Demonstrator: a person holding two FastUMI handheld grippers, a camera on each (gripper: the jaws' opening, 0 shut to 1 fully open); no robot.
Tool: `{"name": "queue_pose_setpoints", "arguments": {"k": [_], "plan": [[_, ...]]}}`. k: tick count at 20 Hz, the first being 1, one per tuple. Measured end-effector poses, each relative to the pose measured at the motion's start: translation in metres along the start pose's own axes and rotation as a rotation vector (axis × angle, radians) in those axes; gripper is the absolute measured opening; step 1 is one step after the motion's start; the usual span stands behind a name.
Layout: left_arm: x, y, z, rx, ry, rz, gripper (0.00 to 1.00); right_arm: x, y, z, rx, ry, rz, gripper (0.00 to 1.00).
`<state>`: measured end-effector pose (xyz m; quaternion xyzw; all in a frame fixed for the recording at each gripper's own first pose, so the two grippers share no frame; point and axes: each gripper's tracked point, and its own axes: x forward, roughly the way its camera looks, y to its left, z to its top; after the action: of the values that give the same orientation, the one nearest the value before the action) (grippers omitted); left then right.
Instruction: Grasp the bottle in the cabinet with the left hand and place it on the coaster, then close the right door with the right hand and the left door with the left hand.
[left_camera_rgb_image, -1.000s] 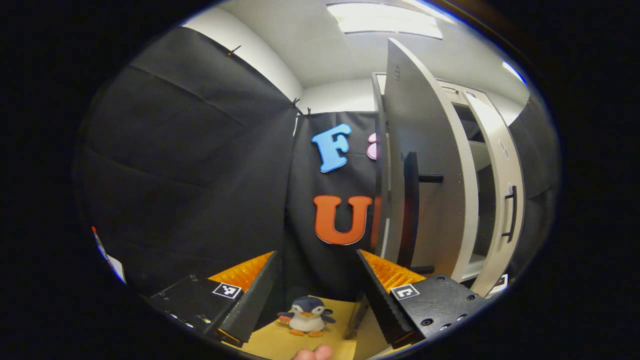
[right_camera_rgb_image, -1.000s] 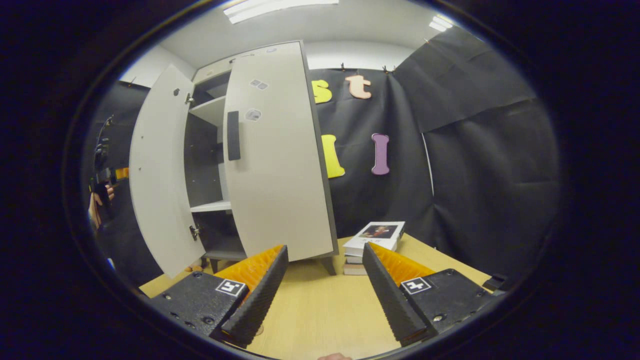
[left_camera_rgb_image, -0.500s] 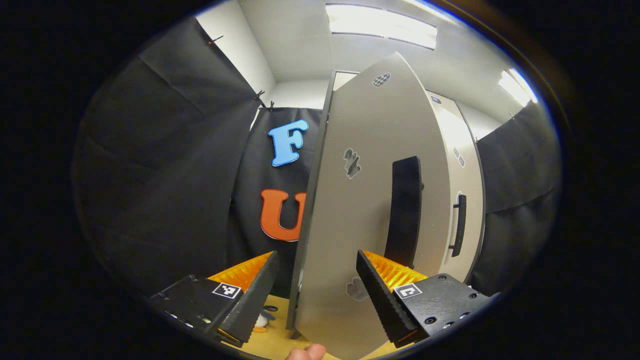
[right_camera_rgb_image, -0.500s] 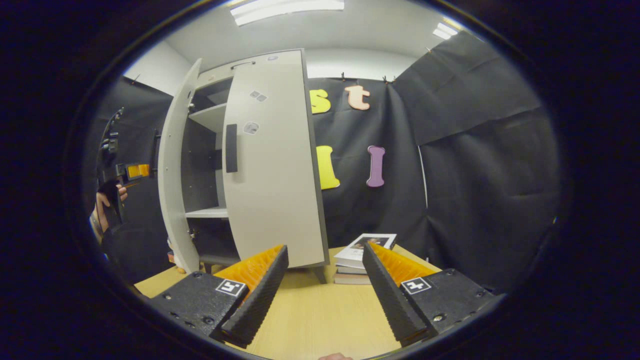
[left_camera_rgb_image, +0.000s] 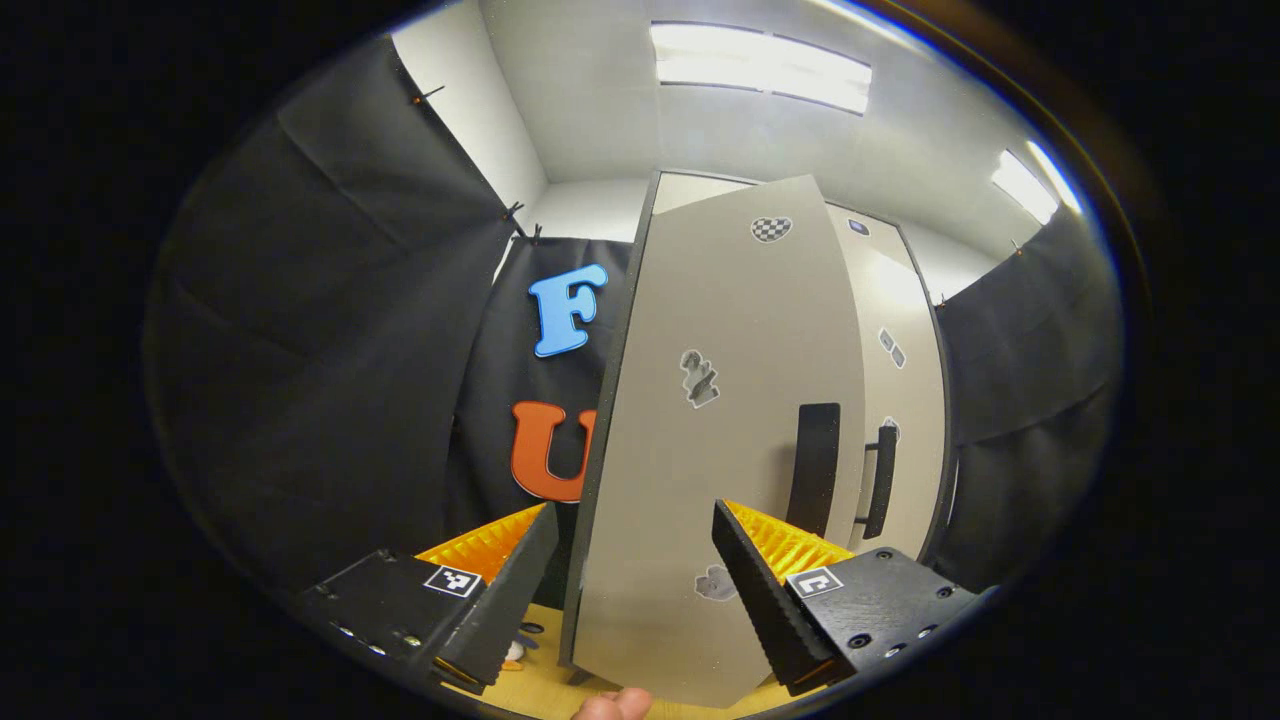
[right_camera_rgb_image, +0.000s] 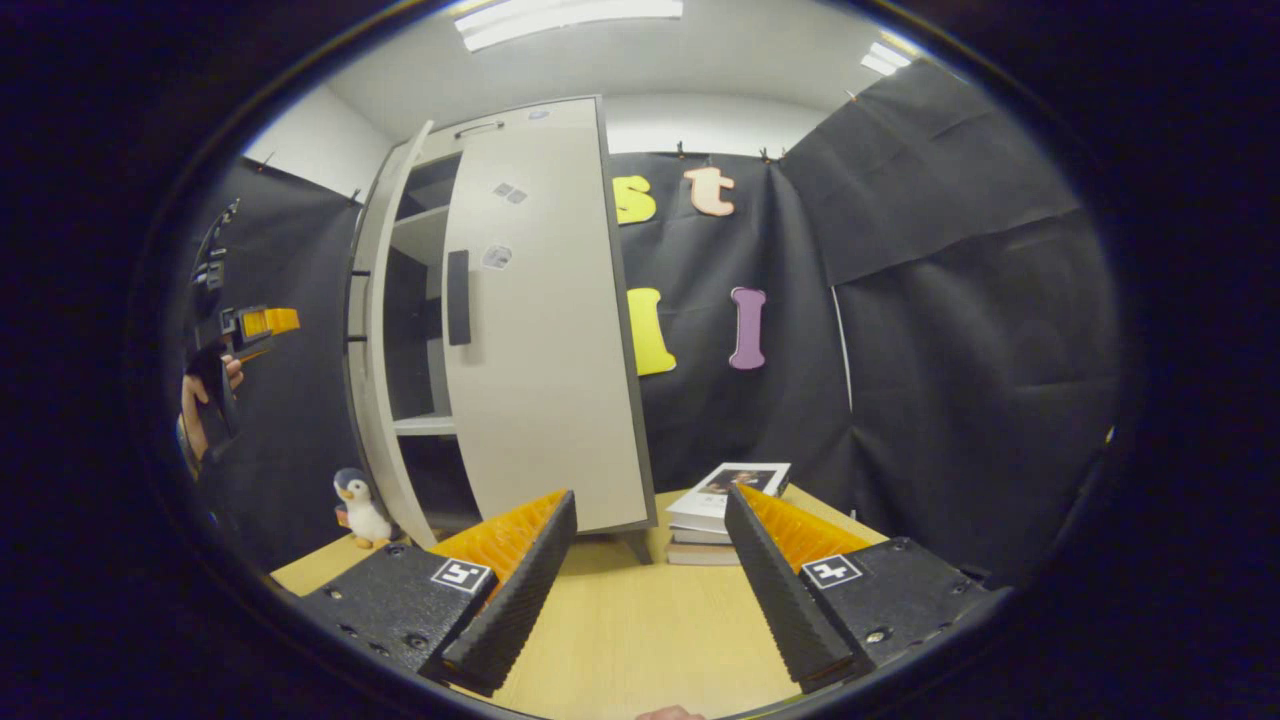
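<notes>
The left gripper (left_camera_rgb_image: 632, 585) stood with jaws apart and empty, facing the outer face of the left door (left_camera_rgb_image: 720, 440), which was almost shut; its black handle (left_camera_rgb_image: 812, 468) lay beside the right door's handle (left_camera_rgb_image: 878, 482). In the right gripper view, the right gripper (right_camera_rgb_image: 650, 590) hung over the tabletop (right_camera_rgb_image: 640, 640), jaws apart and empty. The right door (right_camera_rgb_image: 540, 330) appeared closed on the cabinet (right_camera_rgb_image: 420, 300). A penguin toy (right_camera_rgb_image: 358, 508) stood by the cabinet; stacked books (right_camera_rgb_image: 725, 500) lay right of it. Bottle and coaster could not be located.
</notes>
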<state>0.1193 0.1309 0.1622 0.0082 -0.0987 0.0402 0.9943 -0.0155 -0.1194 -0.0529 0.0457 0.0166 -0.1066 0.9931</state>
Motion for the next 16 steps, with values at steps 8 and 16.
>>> {"name": "queue_pose_setpoints", "arguments": {"k": [8, 16], "plan": [[-0.068, -0.024, -0.034, 0.000, 0.074, -0.024, 0.99, 0.013, 0.046, 0.018, -0.019, -0.003, 0.107, 0.98], [-0.129, -0.036, -0.121, 0.030, 0.156, 0.046, 0.95, 0.022, 0.061, 0.032, -0.069, -0.020, 0.124, 0.98]]}}
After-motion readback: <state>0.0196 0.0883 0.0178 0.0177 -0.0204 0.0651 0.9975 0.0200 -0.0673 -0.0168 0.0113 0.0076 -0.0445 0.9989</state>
